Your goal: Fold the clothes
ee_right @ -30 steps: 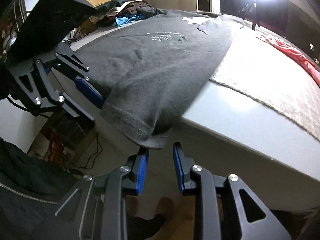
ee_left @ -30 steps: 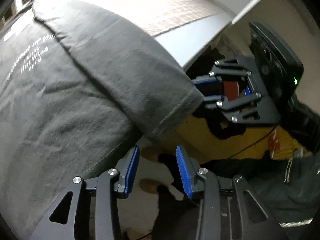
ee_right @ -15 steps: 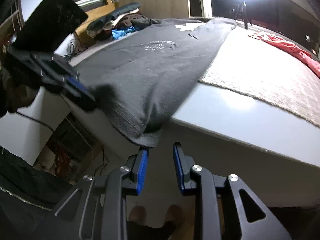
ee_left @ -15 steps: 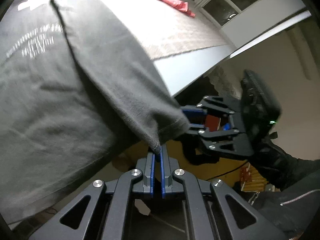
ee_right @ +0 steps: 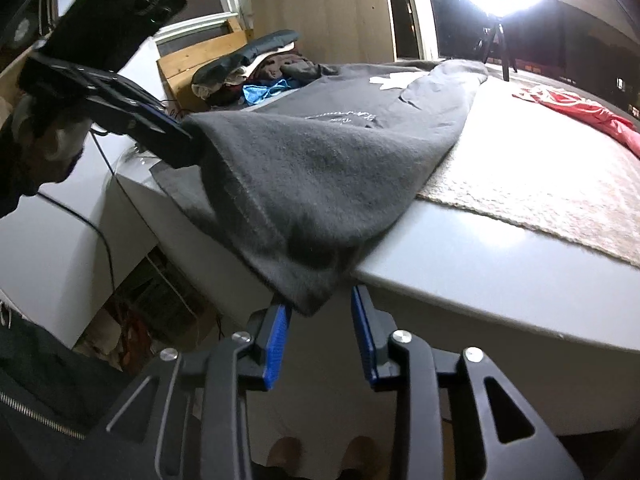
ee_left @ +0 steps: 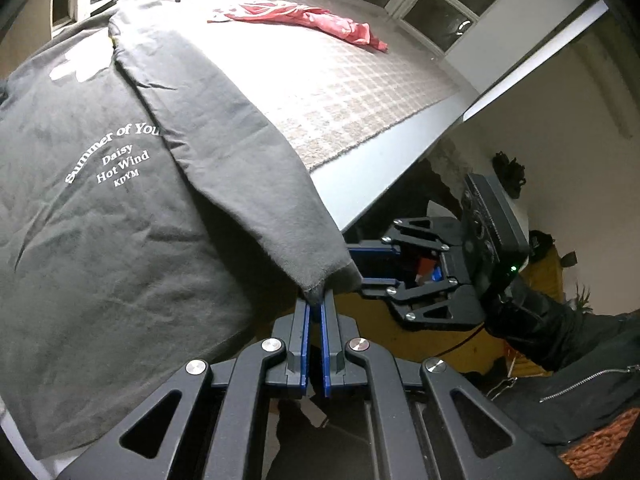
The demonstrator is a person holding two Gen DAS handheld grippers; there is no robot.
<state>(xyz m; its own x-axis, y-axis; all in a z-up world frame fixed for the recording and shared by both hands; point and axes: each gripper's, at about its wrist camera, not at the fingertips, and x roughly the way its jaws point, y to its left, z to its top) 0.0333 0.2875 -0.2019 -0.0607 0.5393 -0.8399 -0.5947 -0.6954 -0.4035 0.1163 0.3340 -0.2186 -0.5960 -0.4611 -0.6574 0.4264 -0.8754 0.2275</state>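
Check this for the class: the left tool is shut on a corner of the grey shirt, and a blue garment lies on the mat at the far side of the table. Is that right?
Not quite. The garment on the mat is red, not blue, as the left wrist view shows. The rest holds: the left tool is shut on a corner of the grey shirt.

Dark grey T-shirt: soft matt knit cloth, slightly fuzzy, white printed lettering.
Table: smooth grey top, faint sheen.
Mat: coarse, beige woven textile, grid texture.
Red garment: thin, crumpled cloth.
Headboard: bare pale wood.
Left gripper: matt black plastic, ribbed blue pads, bright metal screws.
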